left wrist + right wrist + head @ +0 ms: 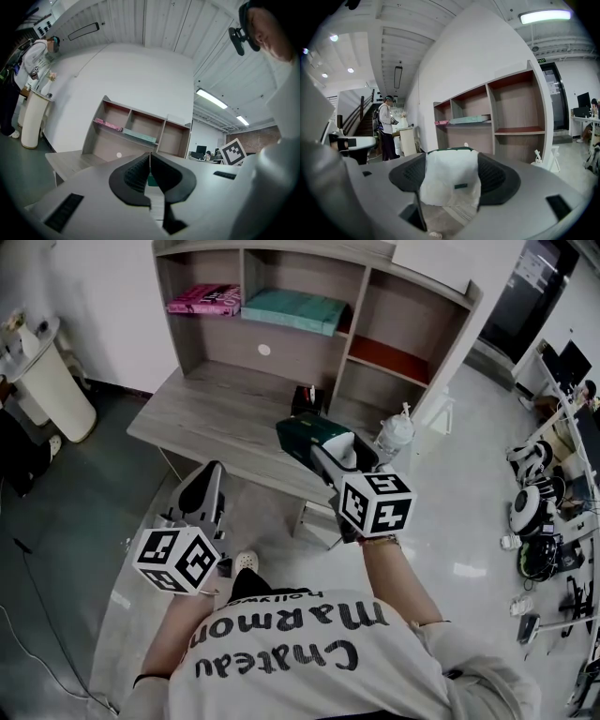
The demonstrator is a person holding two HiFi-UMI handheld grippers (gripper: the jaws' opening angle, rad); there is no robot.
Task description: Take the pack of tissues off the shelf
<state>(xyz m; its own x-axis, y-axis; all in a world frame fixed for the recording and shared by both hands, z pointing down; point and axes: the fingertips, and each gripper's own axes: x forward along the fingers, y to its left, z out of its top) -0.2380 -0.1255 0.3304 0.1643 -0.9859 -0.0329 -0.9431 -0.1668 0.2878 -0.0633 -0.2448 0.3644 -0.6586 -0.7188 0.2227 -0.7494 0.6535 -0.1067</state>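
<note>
Tissue pack point(449, 180) between right tongs point(452, 158)

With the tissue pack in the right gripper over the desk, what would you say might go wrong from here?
1. The right gripper pinches the soft pack of tissues at one end only, so the wrapper may slip or sag out of the jaws.
2. A clear bottle stands near the desk edge, close beside the pack; a sideways swing could topple it.
</note>
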